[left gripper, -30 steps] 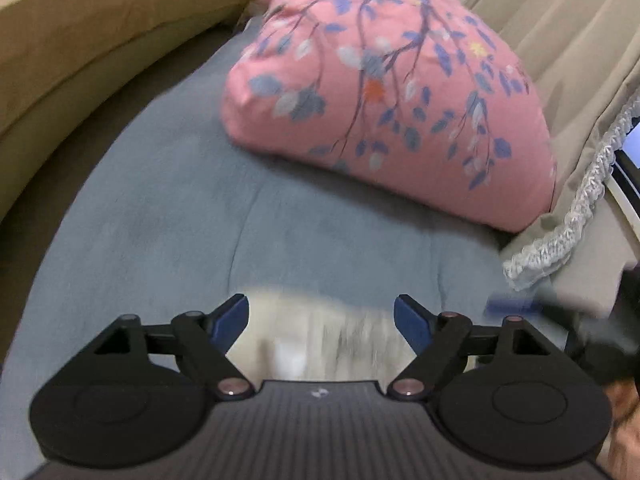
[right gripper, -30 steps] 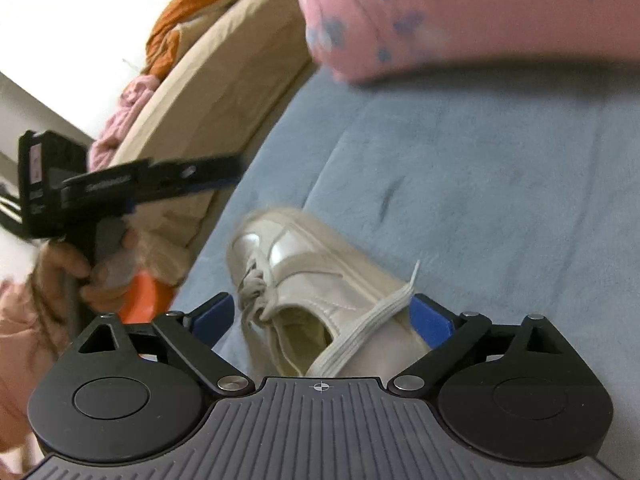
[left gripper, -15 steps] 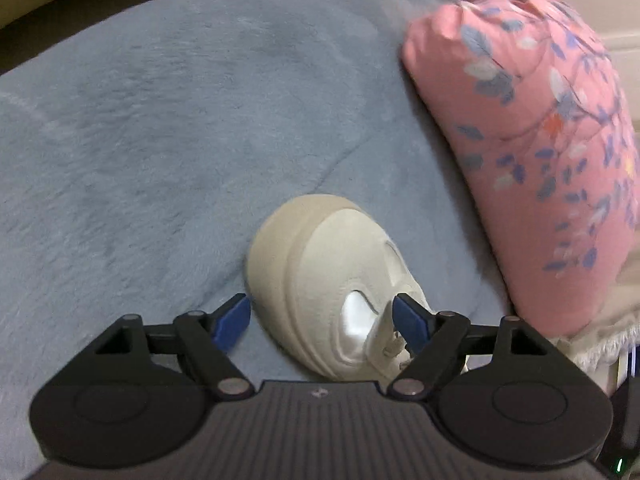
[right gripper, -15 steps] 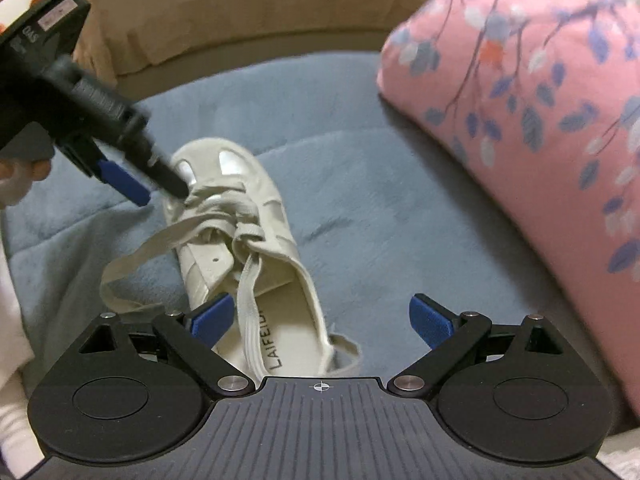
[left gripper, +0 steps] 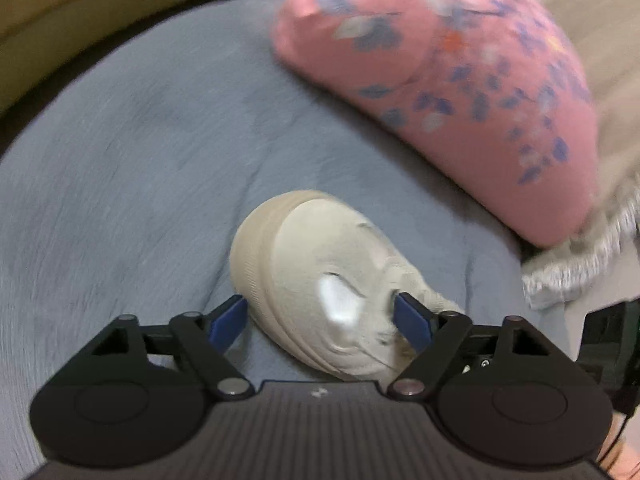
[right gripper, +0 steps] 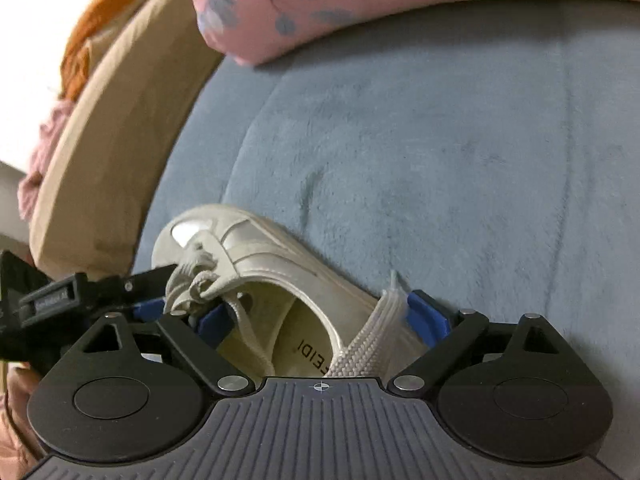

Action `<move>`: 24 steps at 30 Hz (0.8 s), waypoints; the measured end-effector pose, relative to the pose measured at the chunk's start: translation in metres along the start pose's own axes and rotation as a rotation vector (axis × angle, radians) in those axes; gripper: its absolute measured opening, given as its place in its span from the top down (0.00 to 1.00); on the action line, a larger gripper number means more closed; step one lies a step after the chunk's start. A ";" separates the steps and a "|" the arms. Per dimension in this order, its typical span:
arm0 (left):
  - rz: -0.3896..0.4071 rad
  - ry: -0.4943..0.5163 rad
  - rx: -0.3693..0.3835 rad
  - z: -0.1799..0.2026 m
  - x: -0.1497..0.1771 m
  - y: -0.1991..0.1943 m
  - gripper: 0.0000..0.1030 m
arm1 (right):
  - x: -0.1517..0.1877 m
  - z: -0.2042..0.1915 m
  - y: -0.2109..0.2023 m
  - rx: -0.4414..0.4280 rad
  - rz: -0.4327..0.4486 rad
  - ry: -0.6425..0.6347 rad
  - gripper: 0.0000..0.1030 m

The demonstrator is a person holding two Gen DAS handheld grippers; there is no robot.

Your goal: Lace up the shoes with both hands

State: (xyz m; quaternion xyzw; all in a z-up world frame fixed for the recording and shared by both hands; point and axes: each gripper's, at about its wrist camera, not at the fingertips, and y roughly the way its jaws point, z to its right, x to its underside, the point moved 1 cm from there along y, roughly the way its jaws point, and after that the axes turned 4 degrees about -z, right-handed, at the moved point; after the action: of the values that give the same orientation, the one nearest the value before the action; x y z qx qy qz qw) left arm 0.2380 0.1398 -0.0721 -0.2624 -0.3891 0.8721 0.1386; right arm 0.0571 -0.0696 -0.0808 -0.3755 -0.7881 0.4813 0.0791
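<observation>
A cream-white sneaker (left gripper: 320, 264) lies on a blue-grey blanket (left gripper: 140, 184). Its toe sits between the wide-apart blue pads of my left gripper (left gripper: 320, 320), which is open; this view is blurred. From behind the heel, the right wrist view shows the sneaker (right gripper: 260, 256) with loosely crossed laces (right gripper: 196, 280). A flat lace end (right gripper: 380, 320) stands up beside the right pad of my right gripper (right gripper: 320, 320), which is open and holds nothing. The left gripper (right gripper: 156, 292) reaches in from the left, its fingertips on either side of the laces.
A pink floral pillow (left gripper: 460, 80) lies on the blanket beyond the shoe, with a lace-trimmed beige cloth (left gripper: 580, 268) to its right. A tan padded bed edge (right gripper: 112, 152) runs along the left, with orange and pink clothes (right gripper: 88, 52) behind it.
The left gripper has come closer over the shoe's toe. The right gripper has dropped low behind the heel, and the lace end now stands between its fingers.
</observation>
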 end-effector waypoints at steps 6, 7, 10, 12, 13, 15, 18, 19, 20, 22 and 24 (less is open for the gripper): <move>0.045 0.158 0.091 0.028 0.003 -0.010 0.22 | 0.023 0.006 -0.013 -0.077 -0.039 0.130 0.07; 0.045 0.167 0.104 0.030 0.004 -0.010 0.22 | 0.027 0.010 -0.012 -0.116 -0.058 0.179 0.07; 0.039 0.167 0.111 0.032 0.003 -0.010 0.22 | 0.037 0.006 -0.017 -0.106 -0.037 0.176 0.07; 0.035 0.152 0.104 0.029 0.001 -0.007 0.22 | 0.041 0.000 -0.024 -0.071 -0.030 0.152 0.07; 0.034 0.145 0.104 0.028 0.000 -0.007 0.22 | 0.042 -0.003 -0.029 -0.051 -0.024 0.138 0.07; 0.030 0.140 0.100 0.027 0.001 -0.010 0.20 | 0.044 -0.012 -0.039 -0.013 -0.007 0.085 0.08; 0.017 0.153 0.076 0.025 0.003 -0.011 0.19 | 0.043 -0.038 -0.057 0.143 0.085 -0.107 0.08; 0.013 0.156 0.068 0.024 0.004 -0.010 0.19 | 0.042 -0.049 -0.061 0.199 0.118 -0.193 0.08; 0.009 0.160 0.059 0.024 0.004 -0.010 0.19 | 0.042 -0.058 -0.063 0.226 0.130 -0.267 0.07; 0.005 0.159 0.042 0.021 0.003 -0.010 0.19 | 0.039 -0.072 -0.058 0.203 0.091 -0.370 0.06; 0.011 0.142 0.011 0.015 -0.001 -0.010 0.17 | 0.037 -0.082 -0.050 0.159 0.026 -0.431 0.04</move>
State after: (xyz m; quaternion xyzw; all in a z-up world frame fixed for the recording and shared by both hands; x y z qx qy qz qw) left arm 0.2306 0.1369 -0.0559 -0.3250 -0.3719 0.8542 0.1627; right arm 0.0447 -0.0006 -0.0055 -0.2668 -0.7413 0.6121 -0.0676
